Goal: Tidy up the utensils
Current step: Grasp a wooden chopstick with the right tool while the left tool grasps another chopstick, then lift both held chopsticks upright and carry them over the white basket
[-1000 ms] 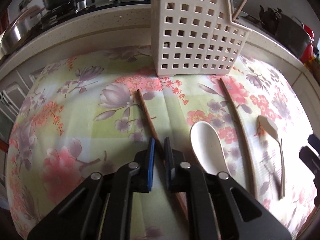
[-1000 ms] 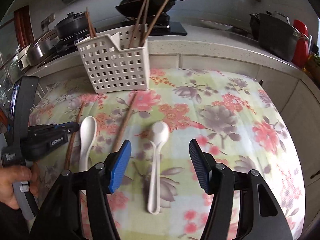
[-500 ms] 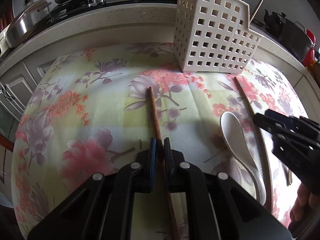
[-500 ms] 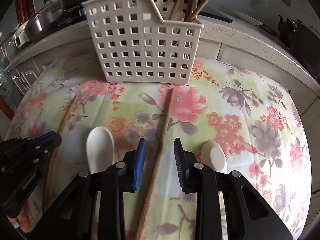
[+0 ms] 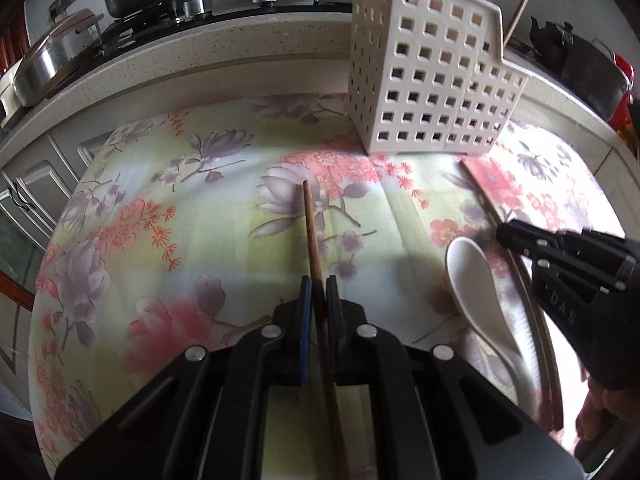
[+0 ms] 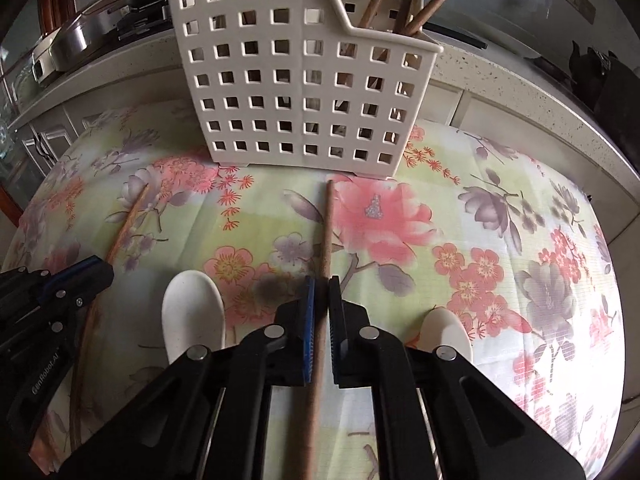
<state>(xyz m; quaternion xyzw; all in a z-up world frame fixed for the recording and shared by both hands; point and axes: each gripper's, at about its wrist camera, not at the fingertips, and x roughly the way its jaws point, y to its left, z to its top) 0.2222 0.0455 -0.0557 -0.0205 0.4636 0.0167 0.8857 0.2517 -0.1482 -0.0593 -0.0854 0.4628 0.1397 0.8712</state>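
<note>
A white perforated utensil caddy (image 5: 432,72) (image 6: 296,92) stands at the back of the flowered cloth, with several brown chopsticks (image 6: 400,4) in its far compartment. My left gripper (image 5: 318,292) is shut on a brown chopstick (image 5: 310,220) that points toward the caddy. My right gripper (image 6: 323,292) is closing tight, its pads pressing a second brown chopstick (image 6: 327,232) whose tip almost reaches the caddy's foot. A white spoon (image 5: 476,280) (image 6: 192,312) lies between the two grippers. A smaller white spoon (image 6: 448,328) lies just right of the right gripper, partly hidden.
A stone counter edge (image 5: 200,60) runs behind the cloth, with a stove, pans and a steel pot (image 5: 48,64) on it. A dark kettle (image 5: 552,36) and a red object stand at the far right. A hand (image 5: 600,412) shows at the right edge.
My right gripper moved left from over the small spoon to the second chopstick, dropped lower and closed on it. My left gripper stayed shut on its chopstick.
</note>
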